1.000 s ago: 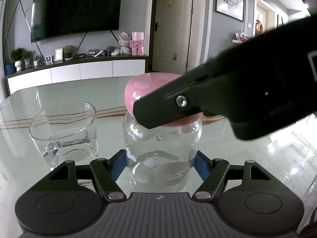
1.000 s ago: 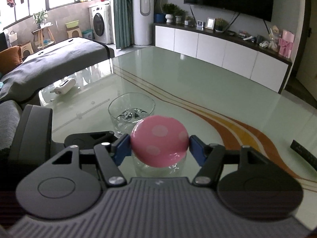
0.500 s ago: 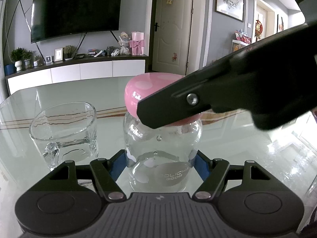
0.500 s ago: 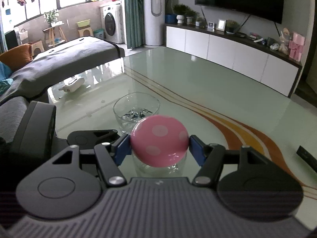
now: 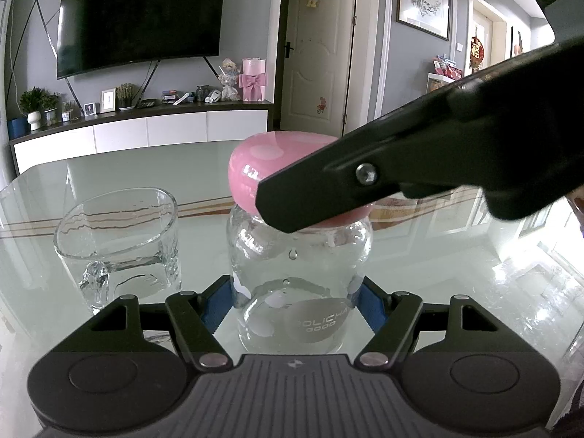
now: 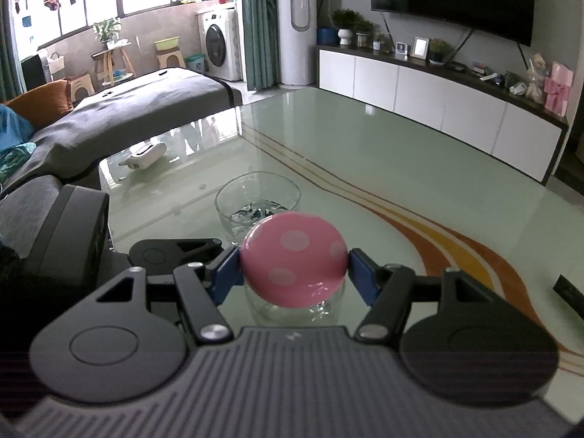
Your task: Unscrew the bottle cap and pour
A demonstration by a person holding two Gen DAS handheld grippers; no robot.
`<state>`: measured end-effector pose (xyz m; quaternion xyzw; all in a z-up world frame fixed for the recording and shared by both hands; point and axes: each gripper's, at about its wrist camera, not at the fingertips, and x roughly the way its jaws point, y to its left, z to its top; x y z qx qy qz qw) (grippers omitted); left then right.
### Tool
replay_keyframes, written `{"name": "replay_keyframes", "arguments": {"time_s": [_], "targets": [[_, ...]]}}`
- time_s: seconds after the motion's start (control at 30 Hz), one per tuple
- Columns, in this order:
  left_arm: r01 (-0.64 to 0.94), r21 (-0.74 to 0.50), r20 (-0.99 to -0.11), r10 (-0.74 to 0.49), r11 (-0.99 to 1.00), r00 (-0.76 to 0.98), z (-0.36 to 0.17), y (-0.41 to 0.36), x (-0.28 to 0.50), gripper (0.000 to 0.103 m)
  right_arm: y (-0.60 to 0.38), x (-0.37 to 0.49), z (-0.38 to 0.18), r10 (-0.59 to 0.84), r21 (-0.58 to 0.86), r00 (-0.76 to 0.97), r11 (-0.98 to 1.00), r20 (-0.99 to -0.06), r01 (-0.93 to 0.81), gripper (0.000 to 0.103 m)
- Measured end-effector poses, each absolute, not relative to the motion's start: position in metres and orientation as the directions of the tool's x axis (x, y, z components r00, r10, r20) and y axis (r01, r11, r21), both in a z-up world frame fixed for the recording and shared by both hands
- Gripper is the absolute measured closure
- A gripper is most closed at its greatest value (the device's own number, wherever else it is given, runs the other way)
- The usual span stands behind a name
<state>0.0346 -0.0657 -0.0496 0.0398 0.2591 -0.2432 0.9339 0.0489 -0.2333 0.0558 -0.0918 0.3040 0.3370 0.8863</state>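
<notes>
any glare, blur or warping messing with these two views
Left wrist view: window glare washes out the glass table at right; right gripper looms dark over the pink cap. Right wrist view: sharp, fisheye bends the cabinet; backlit windows.

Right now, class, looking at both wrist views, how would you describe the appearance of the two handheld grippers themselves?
Both look alike. The left gripper has a matte black body with a ribbed grey top plate, round black discs at each side, black linkage bars with silver rivets, and blue finger pads. The right gripper shows the same parts and blue pads.
</notes>
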Motion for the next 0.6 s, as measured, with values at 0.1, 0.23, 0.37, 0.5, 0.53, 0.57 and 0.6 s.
{"name": "replay_keyframes", "arguments": {"time_s": [0.1, 0.23, 0.37, 0.5, 0.53, 0.57, 0.6], "targets": [[0.475, -0.051, -0.503, -0.433, 0.879, 0.748, -0.05, -0.07, 0.031, 0.028, -0.234, 0.05, 0.056, 0.552, 0.043, 0.579, 0.745, -0.601, -0.665, 0.038], [0.475, -0.049, -0.503, -0.432, 0.879, 0.749, -0.053, -0.075, 0.028, 0.028, -0.235, 0.051, 0.056, 0.565, 0.045, 0.566, 0.731, -0.6, -0.681, 0.038], [0.474, -0.047, -0.502, -0.431, 0.879, 0.75, -0.054, -0.075, 0.029, 0.029, -0.238, 0.054, 0.057, 0.576, 0.043, 0.555, 0.716, -0.6, -0.697, 0.038], [0.469, -0.046, -0.502, -0.427, 0.882, 0.752, -0.054, -0.076, 0.025, 0.029, -0.24, 0.057, 0.058, 0.586, 0.04, 0.546, 0.702, -0.599, -0.711, 0.038], [0.468, -0.046, -0.502, -0.426, 0.882, 0.753, -0.054, -0.077, 0.024, 0.029, -0.24, 0.058, 0.058, 0.588, 0.041, 0.544, 0.7, -0.599, -0.713, 0.038], [0.466, -0.045, -0.501, -0.424, 0.884, 0.755, -0.054, -0.076, 0.024, 0.029, -0.24, 0.058, 0.058, 0.591, 0.041, 0.542, 0.698, -0.598, -0.715, 0.038], [0.464, -0.044, -0.501, -0.421, 0.885, 0.756, -0.055, -0.076, 0.026, 0.029, -0.24, 0.059, 0.058, 0.593, 0.041, 0.54, 0.695, -0.597, -0.718, 0.038]]}}
